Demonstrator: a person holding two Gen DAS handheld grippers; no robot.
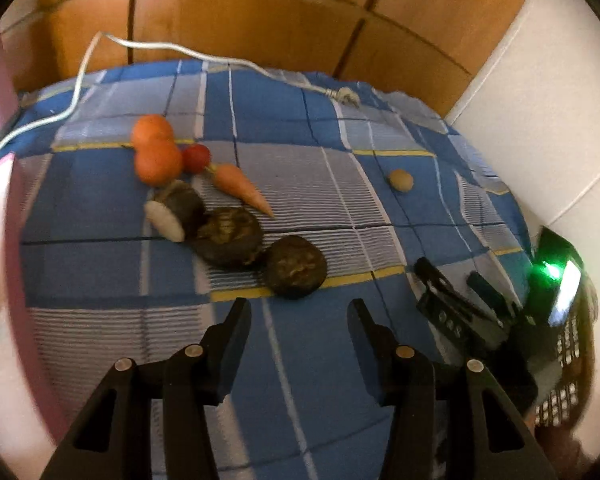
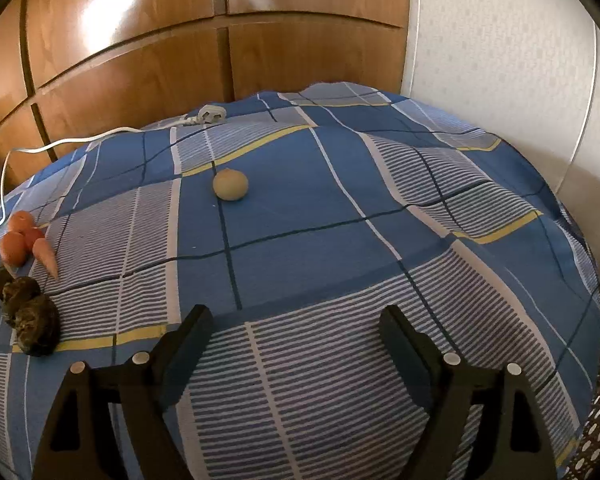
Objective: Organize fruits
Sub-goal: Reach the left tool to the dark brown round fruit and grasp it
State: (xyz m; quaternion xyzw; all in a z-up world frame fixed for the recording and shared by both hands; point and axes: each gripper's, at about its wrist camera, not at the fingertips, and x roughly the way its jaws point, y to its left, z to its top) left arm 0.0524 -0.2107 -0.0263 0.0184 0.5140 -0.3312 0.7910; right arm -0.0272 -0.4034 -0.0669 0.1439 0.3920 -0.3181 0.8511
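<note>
Ahead and left of the left gripper (image 1: 298,322), whose fingers stand narrowly apart and empty, oranges (image 1: 156,148), a tomato (image 1: 196,157), a carrot (image 1: 242,189) and dark fruits (image 1: 296,266) crowd together on the bed (image 1: 300,360). Closing on the nearest dark fruit could, I judge, nudge its touching neighbours away. The right gripper (image 2: 296,330) is wide and empty, the pale round fruit (image 2: 230,185) lying alone well ahead and liable to roll on the soft cover.
</note>
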